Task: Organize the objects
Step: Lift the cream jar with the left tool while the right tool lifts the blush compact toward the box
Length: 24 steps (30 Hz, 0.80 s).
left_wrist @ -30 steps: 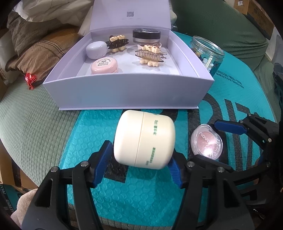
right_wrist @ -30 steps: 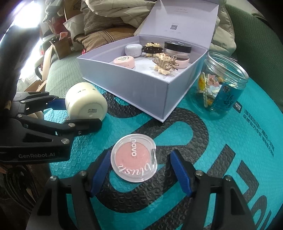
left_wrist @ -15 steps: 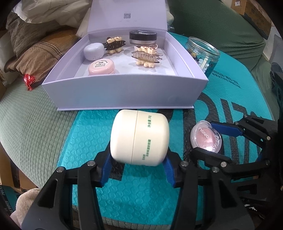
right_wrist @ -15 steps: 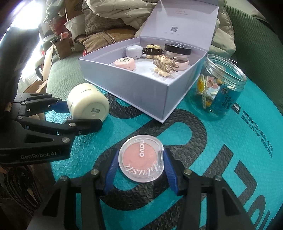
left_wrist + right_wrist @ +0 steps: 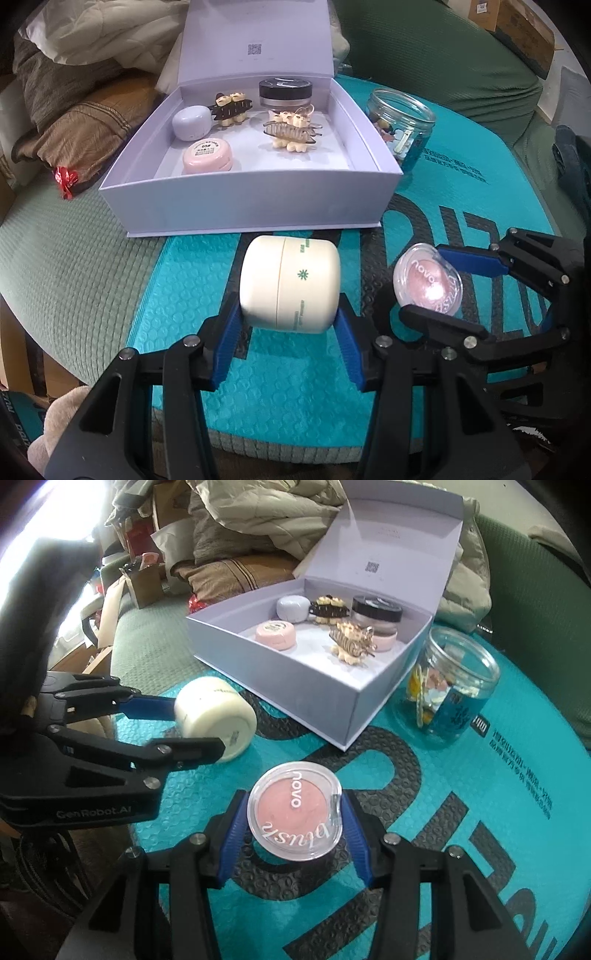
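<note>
My left gripper (image 5: 288, 325) is shut on a cream jar (image 5: 290, 282) that lies on its side, lifted off the teal mat (image 5: 295, 387). The same cream jar (image 5: 214, 718) shows in the right wrist view, held by the left gripper (image 5: 192, 723). My right gripper (image 5: 293, 827) is shut on a round pink blush compact (image 5: 295, 810), also raised; this blush compact (image 5: 426, 280) shows in the left view in the right gripper (image 5: 432, 284). The open lilac box (image 5: 255, 201) behind holds a pink tin, a lilac case, two hair claws and a black-lidded jar.
A clear plastic jar (image 5: 402, 125) of small clips stands right of the box; the same clear jar (image 5: 452, 686) is in the right view. Green quilted cover (image 5: 70, 251) lies left of the mat. Piled bedding (image 5: 240, 531) sits behind the box.
Both grippers closed on their objects: the left on the cream jar, the right on the blush compact. Both objects have since risen off the mat toward the box.
</note>
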Each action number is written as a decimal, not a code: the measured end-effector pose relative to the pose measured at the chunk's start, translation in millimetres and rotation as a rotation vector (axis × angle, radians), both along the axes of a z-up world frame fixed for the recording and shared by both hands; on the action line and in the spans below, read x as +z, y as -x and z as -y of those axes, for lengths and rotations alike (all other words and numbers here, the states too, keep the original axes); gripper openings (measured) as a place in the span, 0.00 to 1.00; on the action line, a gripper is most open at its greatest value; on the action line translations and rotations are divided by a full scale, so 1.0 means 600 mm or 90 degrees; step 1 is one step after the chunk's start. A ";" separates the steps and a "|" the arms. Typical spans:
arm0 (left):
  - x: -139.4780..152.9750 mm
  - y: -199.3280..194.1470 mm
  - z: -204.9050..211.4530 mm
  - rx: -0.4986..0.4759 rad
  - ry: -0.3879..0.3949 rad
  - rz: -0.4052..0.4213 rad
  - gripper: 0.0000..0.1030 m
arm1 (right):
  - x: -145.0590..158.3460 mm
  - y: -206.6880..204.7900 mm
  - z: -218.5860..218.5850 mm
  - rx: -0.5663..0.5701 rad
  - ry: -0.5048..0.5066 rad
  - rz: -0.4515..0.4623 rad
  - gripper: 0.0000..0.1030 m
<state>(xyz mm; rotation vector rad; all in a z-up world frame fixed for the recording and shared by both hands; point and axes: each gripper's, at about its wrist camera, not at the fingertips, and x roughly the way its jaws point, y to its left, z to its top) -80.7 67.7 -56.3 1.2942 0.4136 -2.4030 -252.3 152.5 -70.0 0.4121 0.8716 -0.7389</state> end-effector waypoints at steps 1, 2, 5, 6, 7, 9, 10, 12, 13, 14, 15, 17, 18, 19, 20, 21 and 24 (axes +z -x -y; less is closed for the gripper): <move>0.001 -0.001 0.000 0.002 -0.002 -0.001 0.46 | 0.003 0.000 -0.002 0.000 0.002 0.001 0.49; 0.004 -0.003 -0.001 0.002 -0.003 -0.003 0.46 | 0.008 0.000 -0.005 0.000 0.005 0.003 0.49; 0.011 -0.007 -0.002 0.003 0.000 -0.007 0.46 | 0.016 -0.001 -0.012 0.002 0.011 0.006 0.49; 0.014 -0.008 -0.003 0.003 0.001 -0.009 0.46 | 0.019 0.000 -0.013 0.003 0.012 0.006 0.49; 0.016 -0.010 -0.003 0.003 0.003 -0.012 0.46 | 0.022 0.000 -0.015 0.002 0.015 0.007 0.49; 0.023 -0.013 -0.005 0.002 0.006 -0.016 0.46 | 0.027 0.000 -0.017 0.003 0.017 0.008 0.49; 0.025 -0.014 -0.005 0.003 0.009 -0.017 0.46 | 0.030 -0.001 -0.017 0.003 0.019 0.008 0.49; 0.030 -0.016 -0.006 0.003 0.014 -0.017 0.46 | 0.035 -0.003 -0.019 0.006 0.023 0.008 0.49; 0.033 -0.017 -0.005 0.005 0.017 -0.016 0.46 | 0.037 -0.004 -0.019 0.007 0.025 0.008 0.49; 0.035 -0.018 -0.005 0.005 0.018 -0.016 0.46 | 0.041 -0.005 -0.019 0.010 0.027 0.009 0.49; 0.038 -0.020 -0.004 0.005 0.019 -0.016 0.46 | 0.044 -0.006 -0.020 0.012 0.029 0.010 0.49; 0.044 -0.022 -0.003 0.007 0.022 -0.017 0.46 | 0.049 -0.009 -0.021 0.015 0.033 0.010 0.49; 0.047 -0.023 -0.002 0.008 0.023 -0.018 0.46 | 0.052 -0.011 -0.022 0.018 0.035 0.011 0.49; 0.051 -0.024 -0.001 0.009 0.024 -0.018 0.46 | 0.054 -0.013 -0.022 0.020 0.036 0.013 0.49; 0.054 -0.025 0.001 0.009 0.024 -0.019 0.46 | 0.057 -0.014 -0.022 0.023 0.037 0.014 0.49; 0.057 -0.025 0.002 0.009 0.023 -0.019 0.46 | 0.060 -0.016 -0.021 0.026 0.038 0.015 0.49; 0.067 -0.026 0.004 0.009 0.027 -0.019 0.46 | 0.069 -0.020 -0.020 0.033 0.045 0.016 0.49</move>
